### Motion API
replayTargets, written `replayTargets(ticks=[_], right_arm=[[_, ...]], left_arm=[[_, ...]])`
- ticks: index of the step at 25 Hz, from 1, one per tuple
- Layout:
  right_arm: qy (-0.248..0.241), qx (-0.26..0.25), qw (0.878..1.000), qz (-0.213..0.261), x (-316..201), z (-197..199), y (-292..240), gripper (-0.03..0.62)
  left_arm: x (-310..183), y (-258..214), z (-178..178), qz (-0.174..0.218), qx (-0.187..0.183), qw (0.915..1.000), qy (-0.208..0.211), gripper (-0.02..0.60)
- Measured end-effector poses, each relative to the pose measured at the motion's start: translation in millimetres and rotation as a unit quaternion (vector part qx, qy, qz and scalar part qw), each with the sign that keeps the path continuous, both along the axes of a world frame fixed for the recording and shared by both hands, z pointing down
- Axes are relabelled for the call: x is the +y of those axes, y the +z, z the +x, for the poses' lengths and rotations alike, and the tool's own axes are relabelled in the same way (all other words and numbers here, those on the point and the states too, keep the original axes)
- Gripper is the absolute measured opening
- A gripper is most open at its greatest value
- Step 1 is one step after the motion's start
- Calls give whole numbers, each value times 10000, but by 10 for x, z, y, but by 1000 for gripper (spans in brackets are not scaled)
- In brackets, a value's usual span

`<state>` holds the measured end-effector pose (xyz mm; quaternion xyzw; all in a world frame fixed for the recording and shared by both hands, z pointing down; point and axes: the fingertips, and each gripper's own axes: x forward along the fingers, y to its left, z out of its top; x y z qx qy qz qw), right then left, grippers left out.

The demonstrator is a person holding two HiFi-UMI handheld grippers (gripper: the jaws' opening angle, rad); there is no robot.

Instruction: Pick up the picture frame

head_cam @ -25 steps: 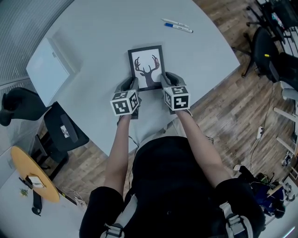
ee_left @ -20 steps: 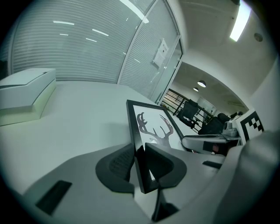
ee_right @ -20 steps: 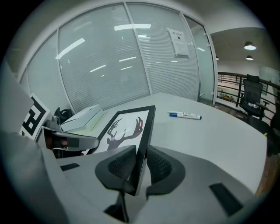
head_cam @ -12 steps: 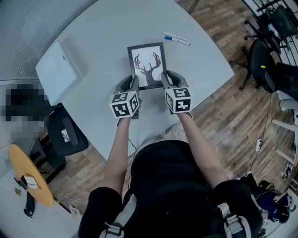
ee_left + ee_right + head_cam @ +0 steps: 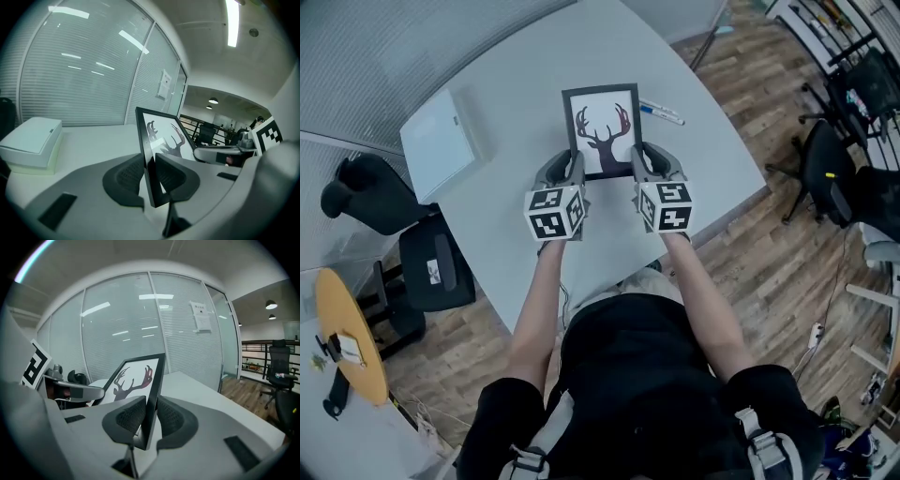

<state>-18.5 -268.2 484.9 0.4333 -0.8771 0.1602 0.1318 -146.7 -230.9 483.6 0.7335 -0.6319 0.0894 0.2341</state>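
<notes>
My left gripper (image 5: pixel 573 171) is clamped on the lower left edge of the black rectangular picture frame (image 5: pixel 602 131) with the antlered deer print. My right gripper (image 5: pixel 638 164) is clamped on the frame's lower right edge, each with one pad on the face and one on the back. Between them I hold the frame over the pale grey desk (image 5: pixel 516 75), top tipped away from me, with a flat white box (image 5: pixel 441 142) on the desk to its left and two pens (image 5: pixel 662 112) at its right.
</notes>
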Motion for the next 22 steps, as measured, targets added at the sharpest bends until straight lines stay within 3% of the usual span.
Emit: replayTargets(ticks=[9,17,22], right_arm=[[-237,-373,9940,1001,-98,243,-1105,91],[-476,-611,9785,1910,39,689,-1897,87],[-503,-830,9700,2228,278,981,-2220,86]], left_arm=[[-42,-1089,253,996,-234,9945,-235,86],[144,-1791,716,1770,-351,9825,-459,86],[409,-2139,1011,2157,-488,9739,-512,86]])
